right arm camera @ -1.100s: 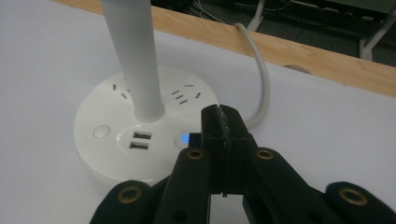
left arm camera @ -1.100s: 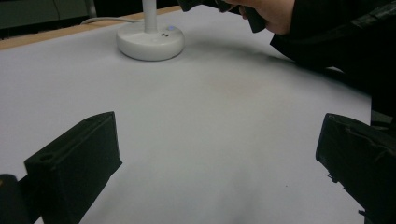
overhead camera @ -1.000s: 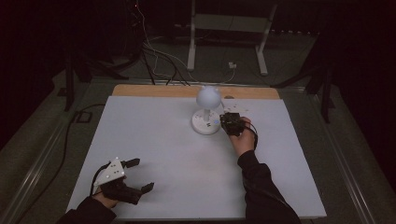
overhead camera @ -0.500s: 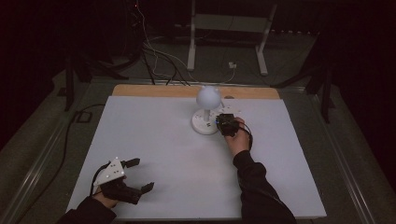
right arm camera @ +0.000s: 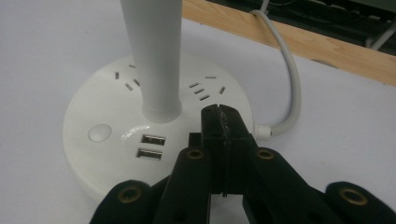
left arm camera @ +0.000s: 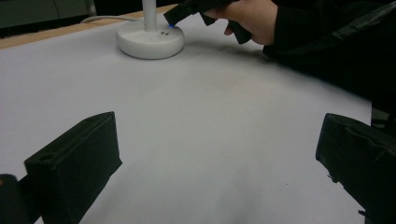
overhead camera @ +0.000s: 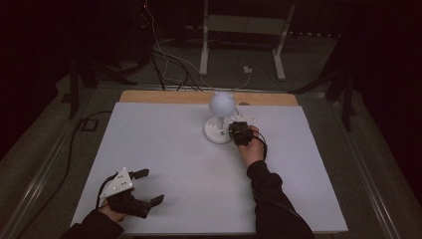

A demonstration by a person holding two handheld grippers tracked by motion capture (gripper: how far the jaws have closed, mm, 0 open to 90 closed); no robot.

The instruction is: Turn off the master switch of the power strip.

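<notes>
The right tongs (overhead camera: 238,130) are moving in toward the white round lamp base with sockets and USB ports (right arm camera: 140,140), coming nearer than they were a second ago, when they were standing a little more to the right of it and farther back. Their two black jaws are now pressed together with nothing between them, and in the right gripper view their tip (right arm camera: 223,116) is lying over the top of the base, just beside the white stem (right arm camera: 152,56); I cannot tell if it is already touching the plastic. The lamp itself is staying where it was, at the far middle of the white counter (overhead camera: 174,164), near the wooden edge (overhead camera: 164,96), with its round white globe (overhead camera: 222,103) above. This closing-in is probably meaning that the person is preparing to press something on the base, maybe the small round button (right arm camera: 100,132), which is lying to the left of the tip and is not yet reached. The left tongs (overhead camera: 144,186) are resting at the near left corner, jaws wide apart, holding nothing and not moving.
</notes>
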